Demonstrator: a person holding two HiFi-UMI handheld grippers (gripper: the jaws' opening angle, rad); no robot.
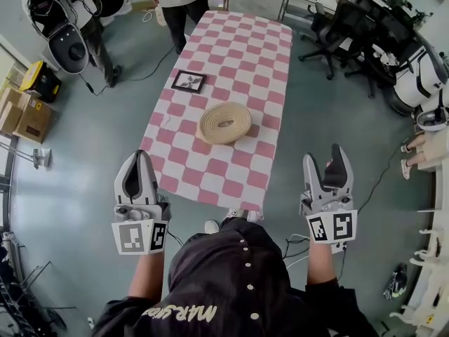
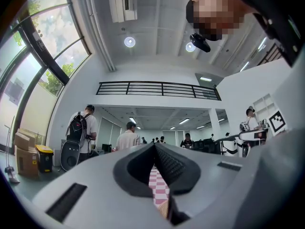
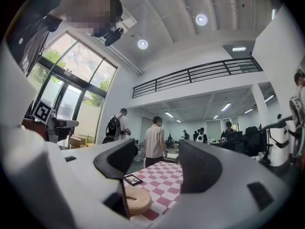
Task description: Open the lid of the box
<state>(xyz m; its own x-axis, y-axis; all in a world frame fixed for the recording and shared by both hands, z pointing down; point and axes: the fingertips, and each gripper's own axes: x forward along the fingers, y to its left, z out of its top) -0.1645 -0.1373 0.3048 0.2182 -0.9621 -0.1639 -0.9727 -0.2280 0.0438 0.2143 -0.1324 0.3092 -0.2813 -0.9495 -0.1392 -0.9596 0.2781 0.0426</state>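
Overall: bright, even, mixed daylight and ceiling light.

Head view: diffuse light, floor uniformly lit, shadows faint and short. Checked tablecloth well exposed, no glare. Sharp at centre; strong barrel distortion, straight lines bow toward the edges.

Left gripper view: circular picture with a black ring at the rim. Round ceiling lamp at 12 o'clock blown out; windows at 10 o'clock washed pale. Left gripper body at 6 o'clock slightly soft.

Right gripper view: same dark rim. Window wall at 10 o'clock bright, spot lamp at 1 o'clock clipped. Right gripper pads dark, in own shade.
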